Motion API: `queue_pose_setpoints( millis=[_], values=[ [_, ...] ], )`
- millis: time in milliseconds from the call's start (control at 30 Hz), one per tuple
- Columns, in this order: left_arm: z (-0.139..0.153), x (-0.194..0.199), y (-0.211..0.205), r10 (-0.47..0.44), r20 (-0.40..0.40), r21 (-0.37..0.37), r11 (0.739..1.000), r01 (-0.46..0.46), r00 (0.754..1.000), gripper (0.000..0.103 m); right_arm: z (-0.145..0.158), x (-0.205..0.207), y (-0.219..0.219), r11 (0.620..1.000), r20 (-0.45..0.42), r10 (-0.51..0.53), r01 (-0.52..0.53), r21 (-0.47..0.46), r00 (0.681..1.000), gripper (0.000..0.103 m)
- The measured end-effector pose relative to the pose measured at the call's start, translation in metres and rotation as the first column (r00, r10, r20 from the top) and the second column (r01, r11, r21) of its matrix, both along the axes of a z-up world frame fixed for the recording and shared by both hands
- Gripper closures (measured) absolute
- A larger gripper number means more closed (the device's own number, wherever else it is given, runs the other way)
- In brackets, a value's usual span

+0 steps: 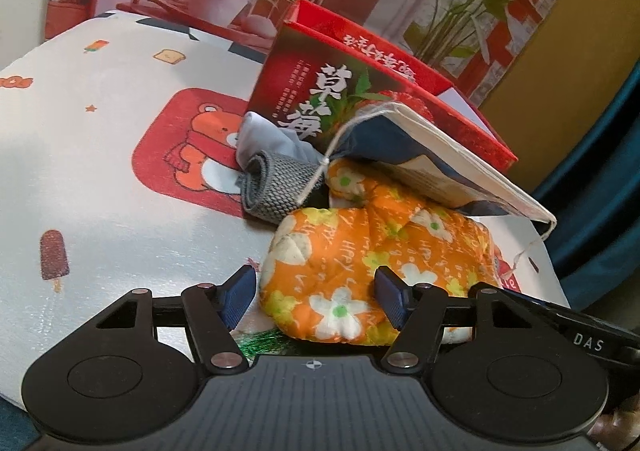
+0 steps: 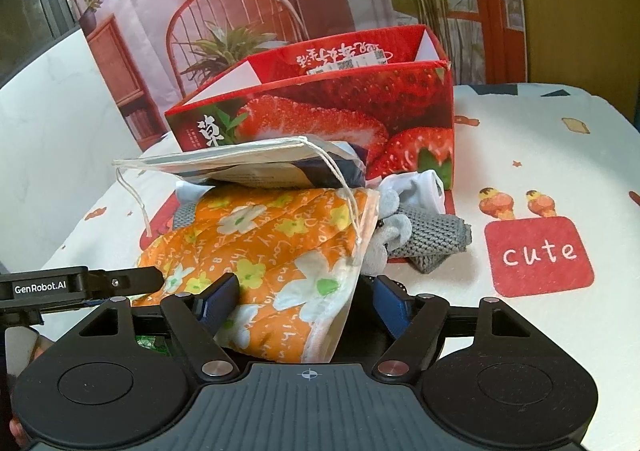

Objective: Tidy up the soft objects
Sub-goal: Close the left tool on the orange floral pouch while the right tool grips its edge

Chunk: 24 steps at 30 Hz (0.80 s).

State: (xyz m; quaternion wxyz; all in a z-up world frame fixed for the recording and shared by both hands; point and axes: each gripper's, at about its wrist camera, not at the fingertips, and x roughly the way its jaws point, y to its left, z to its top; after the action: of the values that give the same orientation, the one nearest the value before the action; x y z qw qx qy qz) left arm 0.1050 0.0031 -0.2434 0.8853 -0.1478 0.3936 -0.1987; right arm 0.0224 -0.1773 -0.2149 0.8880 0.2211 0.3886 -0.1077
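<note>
I am bracketing the orange floral cloth [image 1: 360, 251] with both grippers — my left gripper [image 1: 316, 299] and right gripper [image 2: 304, 301] standing apart around it, not visibly pinching. It is lying before the strawberry box [image 2: 360, 107], under a paper bag [image 2: 248, 163]. Next: clamping, lifting clear.

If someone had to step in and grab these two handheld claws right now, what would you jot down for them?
Left gripper: jaws either side of the orange flowered cushion; the far pad touches it, the near one looks clear. I cannot tell if it grips.
Right gripper: astride the same cushion's other end, contact unclear.
The cushion lies on the printed tablecloth in front of the strawberry box. A drawstring bag rests on top of it, and a grey knitted cloth and a pale cloth sit beside it.
Done: nothing visibly in the box.
Left: likely lift the cushion, then put away the soft things.
</note>
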Motion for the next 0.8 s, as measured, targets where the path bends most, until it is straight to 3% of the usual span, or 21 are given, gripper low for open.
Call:
queue_pose_setpoints(
  millis=[667,767,800],
  values=[
    [-0.011,0.003,-0.004,-0.034,-0.019,0.005,0.999,0.034,0.999,0.036,-0.008,-0.002,-0.004,0.999,0.004,-0.011,0.011,0.044,1.0,0.033],
    [-0.008,0.002,-0.005,-0.039,0.005,0.017,0.999,0.038,0.999,0.045,-0.007,-0.002,-0.004,0.999,0.008,-0.01,0.01,0.048,1.0,0.034],
    [-0.008,0.001,-0.005,-0.038,0.013,0.031,0.999,0.038,0.999,0.054,-0.007,-0.002,-0.003,0.999,0.011,-0.007,0.006,0.045,1.0,0.038]
  ],
)
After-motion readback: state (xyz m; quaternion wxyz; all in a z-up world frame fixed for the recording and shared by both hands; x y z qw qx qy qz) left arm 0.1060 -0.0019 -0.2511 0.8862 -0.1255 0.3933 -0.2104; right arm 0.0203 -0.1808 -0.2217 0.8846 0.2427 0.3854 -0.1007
